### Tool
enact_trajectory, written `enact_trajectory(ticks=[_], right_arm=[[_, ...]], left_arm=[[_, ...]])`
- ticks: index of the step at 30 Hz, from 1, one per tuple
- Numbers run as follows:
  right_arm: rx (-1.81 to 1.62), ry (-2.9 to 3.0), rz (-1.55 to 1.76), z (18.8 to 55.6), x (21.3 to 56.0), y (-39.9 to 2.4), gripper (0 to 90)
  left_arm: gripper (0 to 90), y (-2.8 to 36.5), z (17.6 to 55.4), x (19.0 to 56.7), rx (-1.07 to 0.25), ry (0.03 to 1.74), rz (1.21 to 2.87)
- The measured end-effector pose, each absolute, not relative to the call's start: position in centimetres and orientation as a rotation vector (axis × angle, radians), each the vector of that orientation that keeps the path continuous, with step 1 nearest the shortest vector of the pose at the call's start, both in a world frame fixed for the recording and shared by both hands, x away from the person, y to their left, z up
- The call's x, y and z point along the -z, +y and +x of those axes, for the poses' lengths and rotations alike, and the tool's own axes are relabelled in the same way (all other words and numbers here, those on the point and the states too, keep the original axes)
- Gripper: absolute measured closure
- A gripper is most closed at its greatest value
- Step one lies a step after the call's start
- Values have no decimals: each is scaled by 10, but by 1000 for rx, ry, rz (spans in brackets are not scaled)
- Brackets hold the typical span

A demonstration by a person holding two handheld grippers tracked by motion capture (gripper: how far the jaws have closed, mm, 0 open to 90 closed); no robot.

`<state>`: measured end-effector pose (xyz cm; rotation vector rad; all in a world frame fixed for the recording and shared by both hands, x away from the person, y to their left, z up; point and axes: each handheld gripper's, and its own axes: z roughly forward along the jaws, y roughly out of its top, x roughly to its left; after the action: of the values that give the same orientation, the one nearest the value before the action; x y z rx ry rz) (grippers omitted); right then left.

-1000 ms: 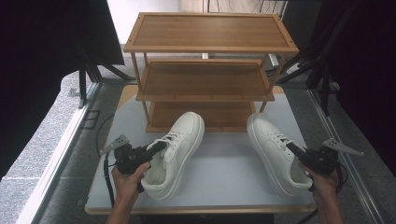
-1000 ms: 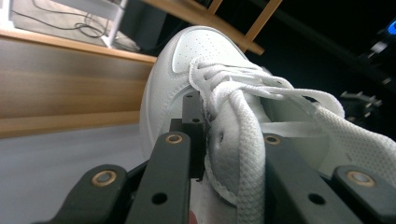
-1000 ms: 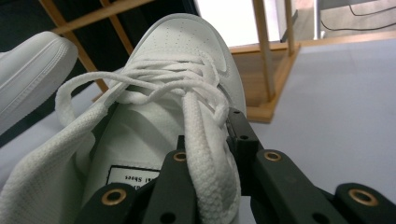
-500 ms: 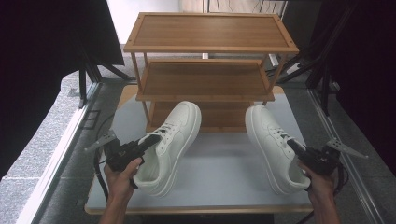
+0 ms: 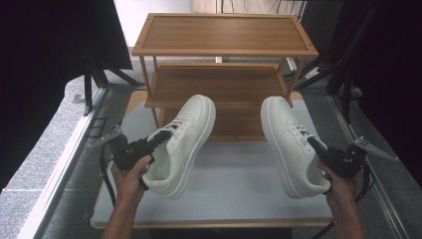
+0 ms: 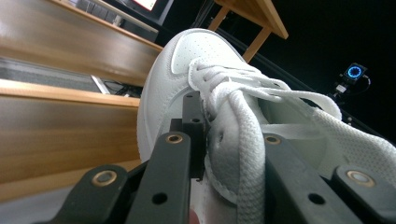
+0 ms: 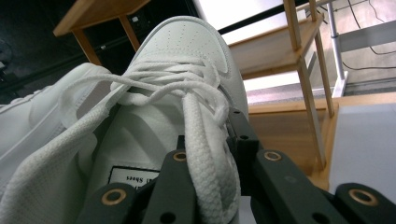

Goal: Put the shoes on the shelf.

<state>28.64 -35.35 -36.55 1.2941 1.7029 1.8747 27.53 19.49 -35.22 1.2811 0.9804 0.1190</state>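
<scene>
Left tool [image 5: 158, 139]: black two-jaw device in the person's left hand [image 5: 130, 175], clenched on the tongue and laces of the left white leather low-top sneaker [image 5: 183, 137]. In the left gripper view the jaws stand either side of the tongue [image 6: 224, 149], with a flat woven lace running down between them; the pads press on the material.

Right tool [image 5: 316, 146]: same type, in the person's right hand [image 5: 340, 185], clenched on the tongue and laces of the right white leather low-top sneaker [image 5: 290, 142]. In the right gripper view the jaws flank the laced tongue [image 7: 205, 154]; a white label with black print shows on the tongue lining just beside the inner jaw.

Left sneaker: held clear of the white desk [image 5: 239, 184], toe pointing away from the person and tilted up, toe cap in front of the middle board of the three-tier bamboo shoe rack [image 5: 224, 35]. Heel end lies nearest the left hand.

Right sneaker: also off the desk surface, toe toward the rack at about the same level as the other toe, near the rack's right front post. The two sneakers are well apart, one on each side of the desk's middle.

The rack stands at the far edge of the desk. Cables trail from both tools toward the near edge.
</scene>
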Motion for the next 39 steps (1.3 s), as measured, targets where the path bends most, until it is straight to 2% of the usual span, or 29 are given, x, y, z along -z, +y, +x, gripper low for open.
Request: enact_trajectory(ticks=[18, 25, 39], right_arm=[[-1841, 1663, 1297, 309, 319, -331, 828], [-1827, 1639, 1349, 321, 312, -321, 828], [-1703, 1624, 1431, 350, 300, -300, 827]], left_arm=[[812, 174, 300, 318, -201, 989, 1293], [812, 171, 317, 316, -182, 1019, 1255], [813, 167, 342, 309, -228, 1087, 1262]])
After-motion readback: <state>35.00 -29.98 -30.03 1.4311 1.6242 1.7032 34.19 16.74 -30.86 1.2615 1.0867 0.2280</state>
